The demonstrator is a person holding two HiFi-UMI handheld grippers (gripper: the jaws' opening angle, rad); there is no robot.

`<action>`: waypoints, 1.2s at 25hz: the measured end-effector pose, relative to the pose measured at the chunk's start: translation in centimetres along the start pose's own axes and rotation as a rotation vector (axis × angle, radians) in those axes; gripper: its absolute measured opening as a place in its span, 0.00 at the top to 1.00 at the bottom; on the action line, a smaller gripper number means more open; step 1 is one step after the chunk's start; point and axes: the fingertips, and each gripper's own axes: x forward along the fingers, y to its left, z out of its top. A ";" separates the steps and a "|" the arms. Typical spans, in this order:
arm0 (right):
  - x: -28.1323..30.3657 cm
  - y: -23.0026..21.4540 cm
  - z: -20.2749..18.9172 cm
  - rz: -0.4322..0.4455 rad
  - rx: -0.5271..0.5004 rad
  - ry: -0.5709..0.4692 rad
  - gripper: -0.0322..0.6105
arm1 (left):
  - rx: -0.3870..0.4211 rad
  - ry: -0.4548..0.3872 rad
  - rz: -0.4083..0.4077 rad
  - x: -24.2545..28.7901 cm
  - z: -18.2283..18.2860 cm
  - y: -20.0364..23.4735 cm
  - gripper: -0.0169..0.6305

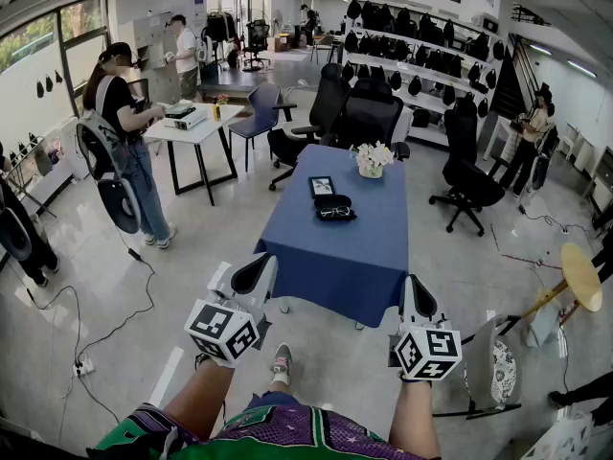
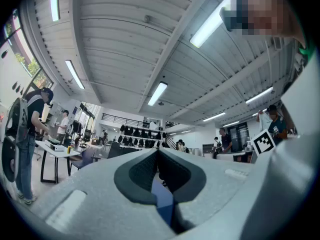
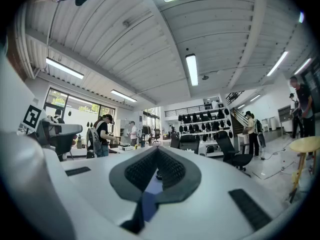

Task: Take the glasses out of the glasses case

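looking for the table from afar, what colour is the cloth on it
Blue tablecloth, plain; clearest in the head view.

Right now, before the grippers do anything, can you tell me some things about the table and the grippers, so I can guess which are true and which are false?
1. The table has a blue cloth on it. True.
2. The left gripper is holding the glasses. False: its jaws are shut on nothing, and the glasses are far off on the table.
3. White flowers stand on the table beyond the glasses case. True.
4. The glasses case lies on the floor. False: it lies on the table.
5. The right gripper has its jaws wide open. False: they are together, with nothing between them.
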 end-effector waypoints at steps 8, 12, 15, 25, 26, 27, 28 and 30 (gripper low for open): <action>0.0 0.7 0.4 0.012 -0.002 -0.010 0.95 | 0.003 -0.006 0.006 -0.5 0.4 0.3 0.95; -0.1 1.1 0.3 0.015 -0.010 -0.004 0.95 | -0.001 -0.008 0.008 -1.0 0.4 0.3 0.95; -0.3 0.9 0.0 0.009 -0.017 0.000 0.94 | 0.003 -0.006 0.006 -1.0 0.3 0.0 0.95; -0.1 0.5 -0.4 0.014 0.014 0.008 0.94 | 0.007 0.009 0.002 -0.5 0.3 -0.3 0.95; -0.1 0.6 -0.4 0.017 0.016 0.010 0.94 | 0.007 0.009 0.003 -0.4 0.3 -0.3 0.95; -0.1 0.6 -0.5 0.021 0.018 0.011 0.94 | 0.007 0.010 0.003 -0.4 0.3 -0.3 0.95; 0.0 0.7 -0.5 0.025 0.022 0.012 0.94 | 0.008 0.011 0.004 -0.4 0.4 -0.2 0.95; 0.1 0.7 -0.6 0.031 0.027 0.012 0.94 | 0.010 0.014 0.004 -0.3 0.4 -0.2 0.95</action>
